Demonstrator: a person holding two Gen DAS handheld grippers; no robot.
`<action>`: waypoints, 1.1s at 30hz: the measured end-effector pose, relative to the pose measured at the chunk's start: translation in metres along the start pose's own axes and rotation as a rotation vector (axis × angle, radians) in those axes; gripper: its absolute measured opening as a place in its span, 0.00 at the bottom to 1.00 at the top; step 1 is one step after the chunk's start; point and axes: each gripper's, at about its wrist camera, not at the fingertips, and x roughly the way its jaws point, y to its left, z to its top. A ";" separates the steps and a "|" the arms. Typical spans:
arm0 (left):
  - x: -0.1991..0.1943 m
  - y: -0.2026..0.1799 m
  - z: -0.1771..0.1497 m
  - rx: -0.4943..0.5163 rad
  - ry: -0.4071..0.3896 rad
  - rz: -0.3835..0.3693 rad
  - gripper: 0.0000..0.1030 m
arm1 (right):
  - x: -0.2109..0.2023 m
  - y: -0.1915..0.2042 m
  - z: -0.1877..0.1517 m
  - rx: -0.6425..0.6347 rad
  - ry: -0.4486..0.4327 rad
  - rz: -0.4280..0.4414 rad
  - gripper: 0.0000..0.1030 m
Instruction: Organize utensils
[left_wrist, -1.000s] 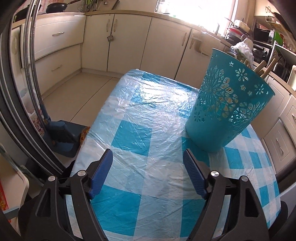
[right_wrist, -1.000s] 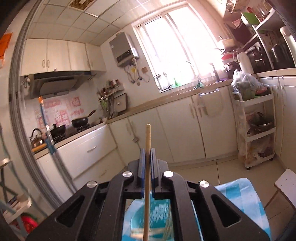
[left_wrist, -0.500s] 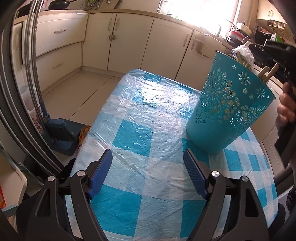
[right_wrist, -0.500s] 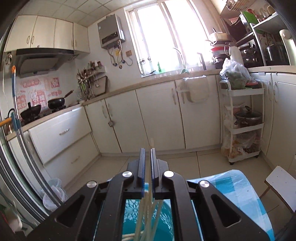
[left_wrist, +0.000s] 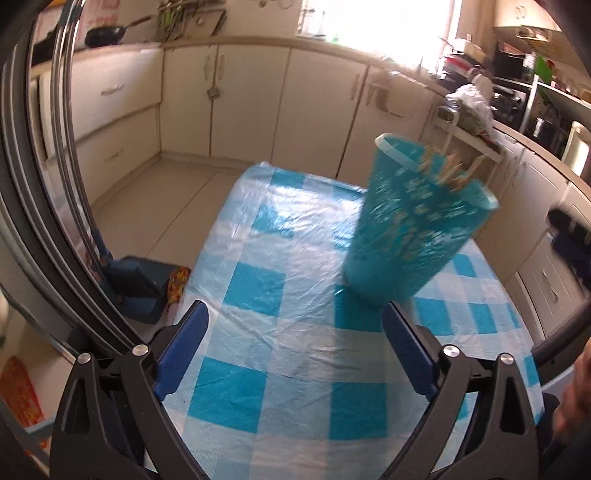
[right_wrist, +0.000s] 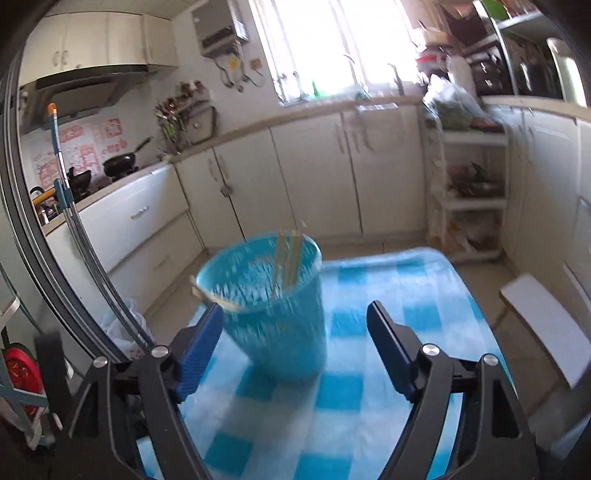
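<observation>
Cream kitchen cabinets (right_wrist: 317, 177) are seen lining the walls, with a bright window (right_wrist: 332, 40) above the counter and two dark pans (right_wrist: 118, 162) on the stove at about ten o'clock in the right wrist view. One table, covered by a blue-and-white checked cloth (left_wrist: 288, 332) under clear plastic, fills the foreground. One teal basket (left_wrist: 410, 229) stands on it, at about one o'clock from the left gripper (left_wrist: 295, 350) and at about eleven o'clock from the right gripper (right_wrist: 295, 347). Several pale wooden chopsticks (right_wrist: 286, 258) are held inside it; blur prevents an exact count. Both grippers' jaws have just been opening and are spread wide, with nothing gripped between them.
</observation>
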 end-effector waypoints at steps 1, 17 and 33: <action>-0.017 -0.008 0.005 0.022 -0.015 -0.009 0.93 | -0.010 -0.003 -0.006 0.024 0.034 -0.021 0.82; -0.177 -0.043 0.000 0.090 -0.037 0.062 0.93 | -0.146 0.034 -0.004 0.062 -0.010 -0.038 0.93; -0.309 -0.034 -0.036 0.088 -0.165 0.096 0.93 | -0.264 0.091 -0.043 0.034 -0.147 0.017 0.93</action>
